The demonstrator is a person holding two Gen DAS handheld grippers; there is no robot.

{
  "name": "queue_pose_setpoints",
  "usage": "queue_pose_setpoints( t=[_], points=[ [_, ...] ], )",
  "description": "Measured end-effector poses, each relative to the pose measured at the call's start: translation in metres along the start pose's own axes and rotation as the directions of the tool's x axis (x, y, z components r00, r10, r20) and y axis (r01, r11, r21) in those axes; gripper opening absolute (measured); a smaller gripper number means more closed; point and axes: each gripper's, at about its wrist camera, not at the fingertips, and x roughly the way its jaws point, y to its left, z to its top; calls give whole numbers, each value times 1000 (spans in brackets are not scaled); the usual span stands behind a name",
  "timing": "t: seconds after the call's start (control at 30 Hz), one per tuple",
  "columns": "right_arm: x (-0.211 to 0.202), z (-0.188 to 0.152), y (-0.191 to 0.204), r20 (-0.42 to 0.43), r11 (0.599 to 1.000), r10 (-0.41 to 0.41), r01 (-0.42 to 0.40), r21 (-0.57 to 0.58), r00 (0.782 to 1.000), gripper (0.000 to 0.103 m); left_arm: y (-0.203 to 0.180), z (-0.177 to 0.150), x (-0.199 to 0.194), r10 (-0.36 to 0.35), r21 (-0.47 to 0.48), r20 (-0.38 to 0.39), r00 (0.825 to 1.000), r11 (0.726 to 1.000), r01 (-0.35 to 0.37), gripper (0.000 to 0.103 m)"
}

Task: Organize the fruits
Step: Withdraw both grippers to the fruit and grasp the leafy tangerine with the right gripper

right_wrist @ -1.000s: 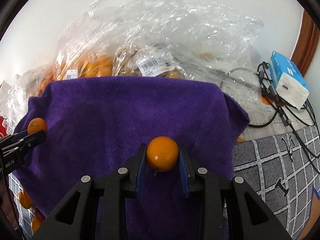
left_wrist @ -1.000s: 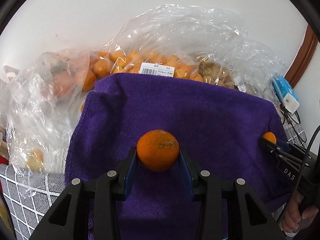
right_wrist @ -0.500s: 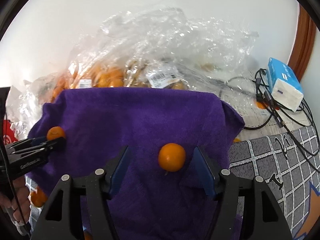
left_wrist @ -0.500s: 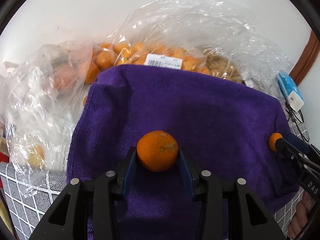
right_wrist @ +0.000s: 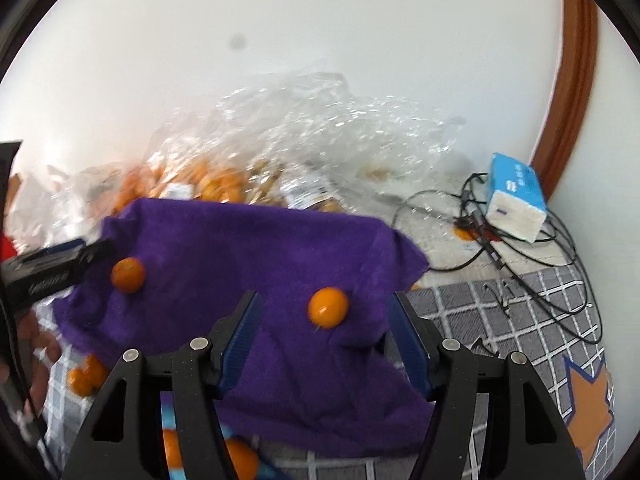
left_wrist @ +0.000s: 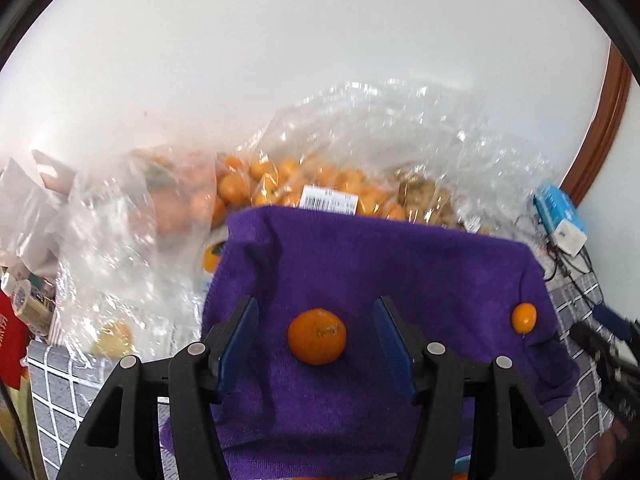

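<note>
A: Biggest thing first. Purple towel (left_wrist: 400, 280) fills the lower middle of both wrist views, draped over something, grey checked cloth (right_wrist: 520, 312) under it. Clear plastic bags (left_wrist: 360, 152) full of small oranges sit behind, upper middle.

B: Fruit?

A: Two on the towel. Larger mandarin (left_wrist: 317, 336) centre-low in the left view, smaller orange (right_wrist: 328, 307) centre in the right view; same one shows far right in the left view, near the towel's edge.

B: Jaws?

A: Left gripper (left_wrist: 316, 340) has just been opening, mandarin between the blue pads, touching neither. Right gripper (right_wrist: 326, 344) also apart, orange between, clear of both pads. Both released.

B: Step done well?

A: I'd say lift straight up and back, jaws kept wide, so no pad clips a fruit and rolls it. Towel is soft and lumpy, fruit could drift.

B: Edges, room?

A: Towel's right edge drops away just beside the small orange, risky. Tangled cables (right_wrist: 500, 240) and a blue tissue pack (right_wrist: 516, 200) crowd the right. Loose oranges bottom left of the right view. Open room is above and toward the camera.
</note>
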Motion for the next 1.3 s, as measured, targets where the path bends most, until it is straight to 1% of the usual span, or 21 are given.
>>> queue_pose_setpoints(
  t=[0.1,0.17,0.27,0.37,0.47,0.53,0.63,0.77,0.8,0.9,1.0,1.1,1.3],
  points=[
    [-12,-6,1,0,1000,-2,2,-21,1000,65,-3,3,-14,-32,-6,20,999,999,33,58],
    [-18,-12,0,-18,1000,9,-10,-23,1000,65,-9,5,-25,-53,9,26,998,999,53,58],
    [-24,-19,-3,-45,1000,22,-22,-5,999,65,-20,8,-44,-57,44,57,997,998,54,58],
    [-33,-26,-5,-54,1000,13,-13,3,998,64,-27,9,-66,-53,67,87,995,997,48,58],
    [-41,-35,-6,-44,1000,7,-7,8,999,64,-28,1,-78,-70,66,71,995,996,65,58],
    [-45,-42,-5,-28,1000,5,-4,16,1000,64,-25,-8,-82,-55,70,59,997,996,51,58],
    [-47,-55,-3,-16,999,25,-25,25,1000,62,-16,-26,-84,-17,72,39,999,997,14,58],
    [-45,-73,1,-30,998,60,-59,27,998,50,4,-55,-82,1,28,-2,1000,1000,-1,58],
    [-44,-77,3,-34,998,67,-66,23,997,48,10,-63,-82,3,10,-14,1000,1000,-3,58],
    [-41,-91,8,-46,995,101,-100,17,994,46,22,-84,-80,2,-23,-37,999,1000,-2,58],
    [-38,-102,18,-54,987,159,-159,2,986,46,31,-105,-79,15,-40,-60,998,999,-18,58],
    [-33,-110,30,-60,978,203,-205,-26,977,46,40,-123,-79,-6,-69,-67,998,998,1,58],
    [-11,-120,48,-85,980,169,-176,-88,982,46,55,-152,-78,-6,-91,-99,995,996,-3,58]
  ],
)
